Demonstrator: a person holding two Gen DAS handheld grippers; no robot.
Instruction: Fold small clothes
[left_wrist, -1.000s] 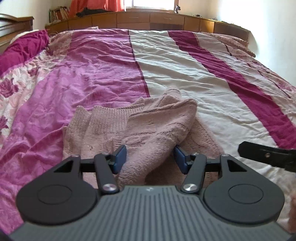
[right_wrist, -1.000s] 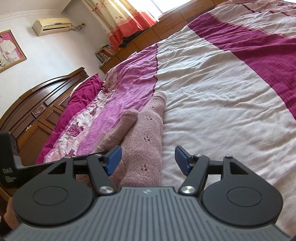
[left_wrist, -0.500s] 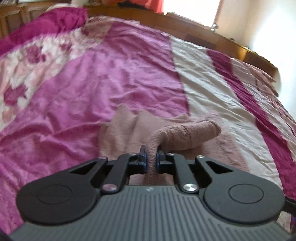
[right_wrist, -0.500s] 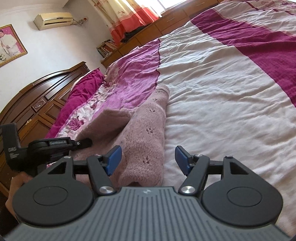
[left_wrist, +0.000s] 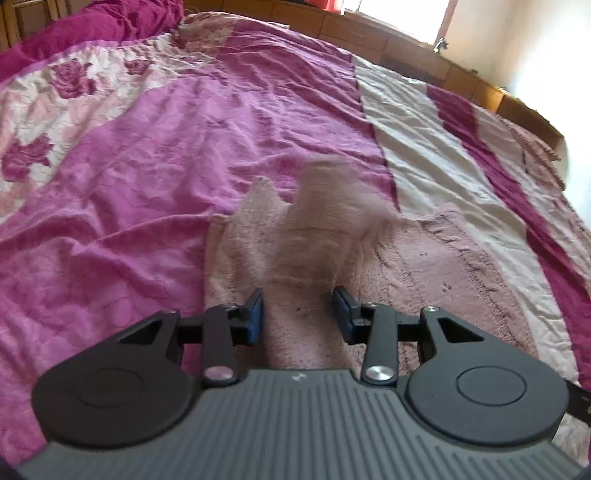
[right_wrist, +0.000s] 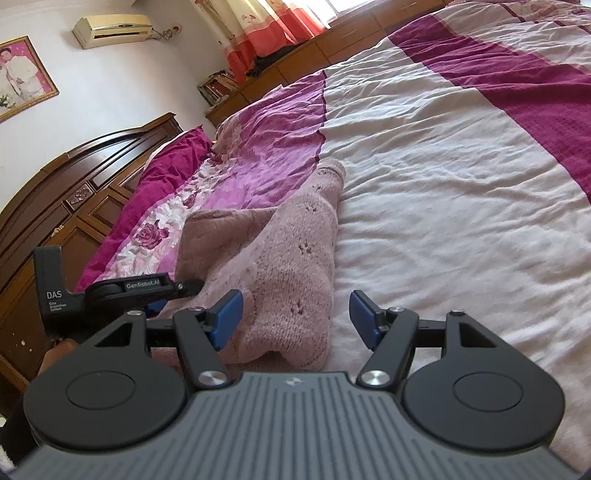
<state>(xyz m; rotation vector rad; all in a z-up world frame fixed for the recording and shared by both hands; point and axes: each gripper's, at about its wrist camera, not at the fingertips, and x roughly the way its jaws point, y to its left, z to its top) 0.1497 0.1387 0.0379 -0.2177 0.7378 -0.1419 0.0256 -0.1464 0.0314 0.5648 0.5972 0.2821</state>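
Note:
A dusty-pink knitted sweater (left_wrist: 436, 258) lies on the striped bedspread (left_wrist: 147, 192). My left gripper (left_wrist: 298, 317) hovers over its left part with its jaws opening. A blurred sleeve (left_wrist: 325, 206) runs up between the blue pads, which are drawing away from it. In the right wrist view the sweater (right_wrist: 295, 258) lies folded lengthwise, one sleeve stretched toward the far side. My right gripper (right_wrist: 295, 317) stands open over the sweater's near edge, with knit between the fingers but not pressed. The left gripper (right_wrist: 188, 285) shows at the sweater's left side there.
The bedspread (right_wrist: 461, 177) stretches far to the right and ahead. A dark wooden headboard (right_wrist: 74, 192) and a magenta pillow (right_wrist: 166, 170) stand at the left. Low wooden cabinets (right_wrist: 332, 51) line the far wall under a curtained window.
My left gripper moved left, shut on the sleeve and carried it over the sweater; now its pads have parted and the sleeve is blurred. The right gripper has kept still.

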